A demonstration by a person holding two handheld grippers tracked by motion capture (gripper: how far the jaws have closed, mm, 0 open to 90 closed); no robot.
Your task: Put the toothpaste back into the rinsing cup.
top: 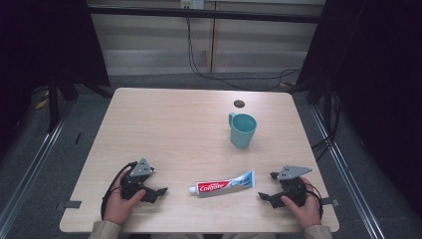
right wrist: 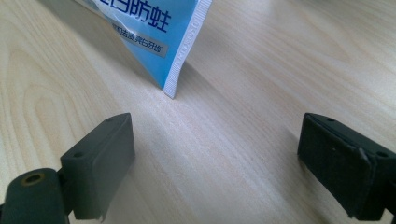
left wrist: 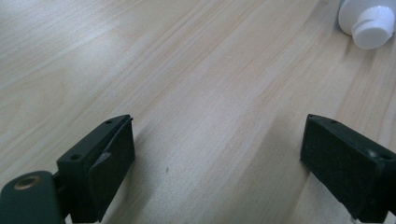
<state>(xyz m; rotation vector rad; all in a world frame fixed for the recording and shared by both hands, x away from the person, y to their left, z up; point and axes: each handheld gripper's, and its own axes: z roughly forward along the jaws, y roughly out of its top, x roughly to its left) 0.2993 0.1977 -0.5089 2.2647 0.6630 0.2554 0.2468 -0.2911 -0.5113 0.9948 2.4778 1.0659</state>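
Both tongs sit low on the surface (top: 199, 124), one at each end of the toothpaste tube (top: 222, 184), which lies flat between them near the front edge. Left tongs (top: 160, 190) spread wide, nothing between the jaws; in the left gripper view the tube's white cap (left wrist: 373, 25) sits ahead and off to one side, well clear of the pads. Right tongs (top: 266, 186) also spread wide and empty; in the right gripper view the crimped tail of the tube (right wrist: 184, 56) lies just ahead of the jaws, not yet between them.

Layout reads as a two-handed start: each hand is parked beside its own end of the tube, cap end to the left hand, crimp end to the right, jaws pre-opened for a pinch. The teal mug (top: 243, 129) stands upright farther back on the right half, mouth up, well apart from the tube, likely the drop target. A small dark round spot (top: 239, 103) sits behind it; can't tell what it is.
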